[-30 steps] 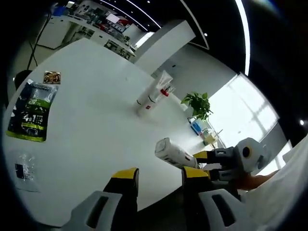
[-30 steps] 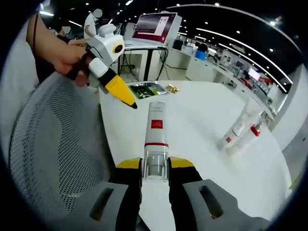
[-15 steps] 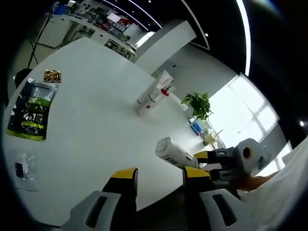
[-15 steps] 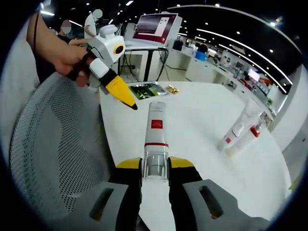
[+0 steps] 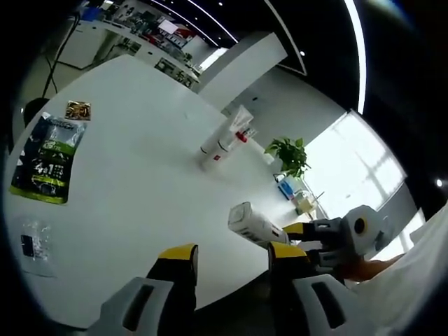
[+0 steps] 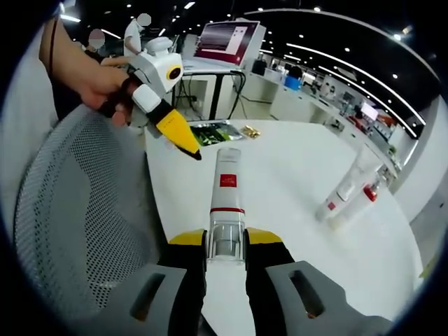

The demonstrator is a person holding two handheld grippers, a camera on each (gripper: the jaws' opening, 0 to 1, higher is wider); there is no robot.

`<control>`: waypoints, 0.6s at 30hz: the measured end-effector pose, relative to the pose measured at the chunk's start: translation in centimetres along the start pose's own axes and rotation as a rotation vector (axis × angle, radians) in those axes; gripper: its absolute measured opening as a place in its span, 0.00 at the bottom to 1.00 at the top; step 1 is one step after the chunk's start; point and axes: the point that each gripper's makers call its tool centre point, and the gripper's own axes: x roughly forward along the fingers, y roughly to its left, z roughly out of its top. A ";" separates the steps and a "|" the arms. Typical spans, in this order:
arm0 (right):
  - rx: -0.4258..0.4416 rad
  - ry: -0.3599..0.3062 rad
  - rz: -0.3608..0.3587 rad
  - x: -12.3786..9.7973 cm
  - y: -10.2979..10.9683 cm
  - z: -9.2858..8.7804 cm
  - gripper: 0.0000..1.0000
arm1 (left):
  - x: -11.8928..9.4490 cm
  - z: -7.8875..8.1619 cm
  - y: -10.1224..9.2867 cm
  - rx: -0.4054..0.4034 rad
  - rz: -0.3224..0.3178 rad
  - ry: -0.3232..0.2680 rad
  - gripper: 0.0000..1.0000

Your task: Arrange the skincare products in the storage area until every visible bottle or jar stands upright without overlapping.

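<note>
Right gripper [image 6: 225,246] fingers clamp a white tube [image 6: 226,199] above the table [image 6: 294,168]; left gripper [image 5: 227,257] jaws apart, empty; two tubes [image 6: 348,193] apparently upright.

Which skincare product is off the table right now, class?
The white bottle with a red label, clamped in the right claw. The two tubes stay together on the white table.

The right gripper [image 6: 225,245] is clamped on a white bottle [image 6: 227,203]; the left gripper [image 5: 228,255] hovers with jaws apart, held by a hand [image 6: 94,80].
</note>
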 end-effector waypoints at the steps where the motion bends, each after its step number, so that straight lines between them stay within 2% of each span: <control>1: -0.003 -0.001 0.000 0.0 0.0 0.0 0.17 | 0.0 0.0 0.0 0.001 0.000 -0.002 0.42; 12: -0.012 -0.020 -0.002 -0.1 0.1 0.4 0.17 | 0.2 -0.5 -0.6 -0.015 -0.029 0.020 0.49; 18: -0.044 -0.053 0.048 -0.1 1.2 1.2 0.17 | 0.2 -0.5 -1.0 -0.037 -0.059 0.019 0.52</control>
